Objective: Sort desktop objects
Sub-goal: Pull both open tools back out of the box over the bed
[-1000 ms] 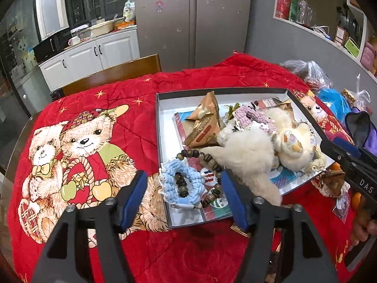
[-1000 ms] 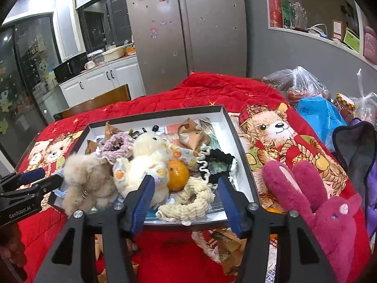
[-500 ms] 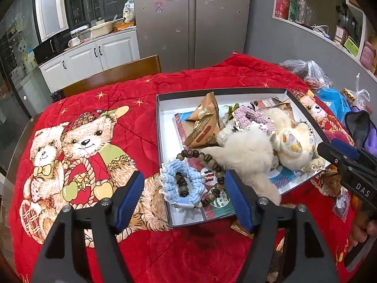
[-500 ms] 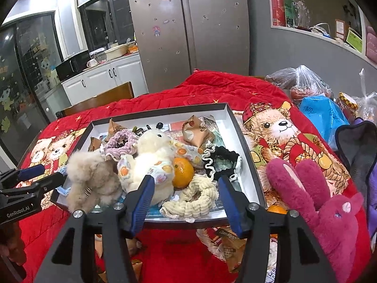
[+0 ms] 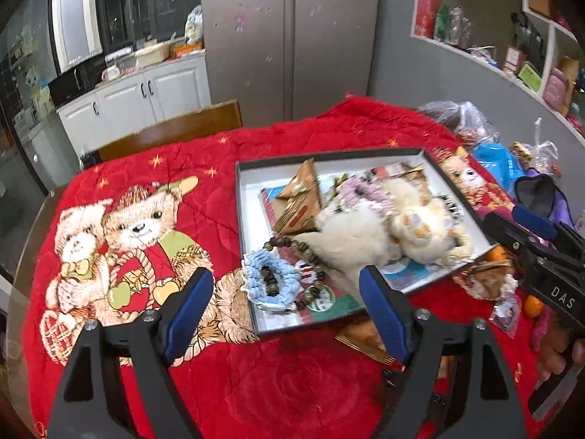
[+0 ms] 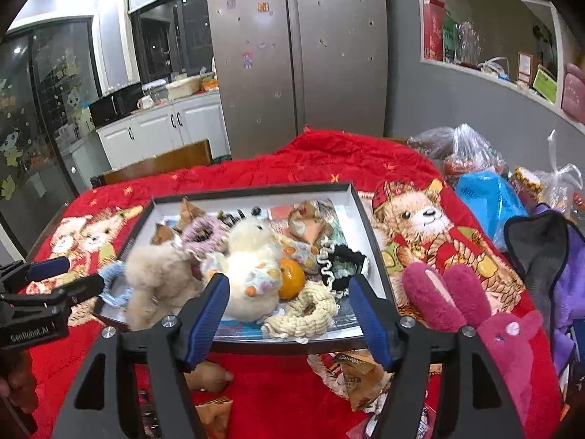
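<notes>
A black-rimmed tray (image 5: 245,219) (image 6: 369,234) on the red bear blanket holds a beige plush (image 5: 351,234) (image 6: 157,274), a cream plush (image 5: 420,223) (image 6: 252,267), a blue scrunchie (image 5: 270,285), wooden beads (image 5: 292,247), a pink scrunchie (image 6: 201,232), an orange (image 6: 290,283), a cream scrunchie (image 6: 307,311) and snack packets (image 5: 299,201). My left gripper (image 5: 285,311) is open and empty, just in front of the tray's near-left corner. My right gripper (image 6: 289,318) is open and empty, at the tray's near edge. A magenta plush rabbit (image 6: 475,318) lies right of the tray.
Loose snack packets (image 6: 358,376) and oranges (image 5: 532,305) lie on the blanket in front of the tray. Plastic bags (image 6: 471,161) and a purple bag (image 6: 548,248) crowd the right side. A wooden chair (image 5: 172,131) stands behind the table.
Both grippers have drawn back and up slightly from the tray; both stay open and empty. The objects in the tray have not moved.
</notes>
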### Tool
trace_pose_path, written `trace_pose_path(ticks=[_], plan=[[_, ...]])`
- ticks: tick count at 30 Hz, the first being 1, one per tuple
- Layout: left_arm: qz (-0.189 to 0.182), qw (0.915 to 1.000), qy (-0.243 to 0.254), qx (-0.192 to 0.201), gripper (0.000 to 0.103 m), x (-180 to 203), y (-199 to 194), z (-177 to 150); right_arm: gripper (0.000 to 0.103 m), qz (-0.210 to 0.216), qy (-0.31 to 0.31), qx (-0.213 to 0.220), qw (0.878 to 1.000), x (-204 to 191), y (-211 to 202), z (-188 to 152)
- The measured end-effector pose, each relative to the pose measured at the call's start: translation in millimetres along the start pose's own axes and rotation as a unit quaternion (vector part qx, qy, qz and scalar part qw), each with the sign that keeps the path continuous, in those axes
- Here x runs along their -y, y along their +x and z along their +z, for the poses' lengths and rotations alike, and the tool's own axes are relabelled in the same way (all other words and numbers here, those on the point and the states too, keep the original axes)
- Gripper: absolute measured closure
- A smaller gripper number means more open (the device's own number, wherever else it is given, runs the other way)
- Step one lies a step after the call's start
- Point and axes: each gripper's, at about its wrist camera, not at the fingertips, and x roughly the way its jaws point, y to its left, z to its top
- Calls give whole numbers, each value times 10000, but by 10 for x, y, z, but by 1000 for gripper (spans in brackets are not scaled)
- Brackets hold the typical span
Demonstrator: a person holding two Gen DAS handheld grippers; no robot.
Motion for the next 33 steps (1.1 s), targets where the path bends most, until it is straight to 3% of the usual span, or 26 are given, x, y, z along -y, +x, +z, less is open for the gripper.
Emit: trace_pose_path(ticks=[3,9,12,16,26,33], plan=[[-77,9997,71,226,15,90,-277,-4,22,78,2,122,9999,-38,-176,36],[-254,9978,213,568,13,264,-820,-80,22,90,-163,423,9989,-119,-673,69],[-469,9954,250,791,6,338,-1095,-171,20,125,-137,569,9982,-111,-904,49],[-465,9941,310,935,5,429,-1343,-332,20,81,-157,686,9975,-93,-1115,-48],[-362,9957,265,814,5,521,-1508,-962,20,45,-136,754,9971,-50,-1489,-473],[-496,9977,58,466,5,580,-1409,-1574,20,129,112,608,9980,32,-1615,-1020]])
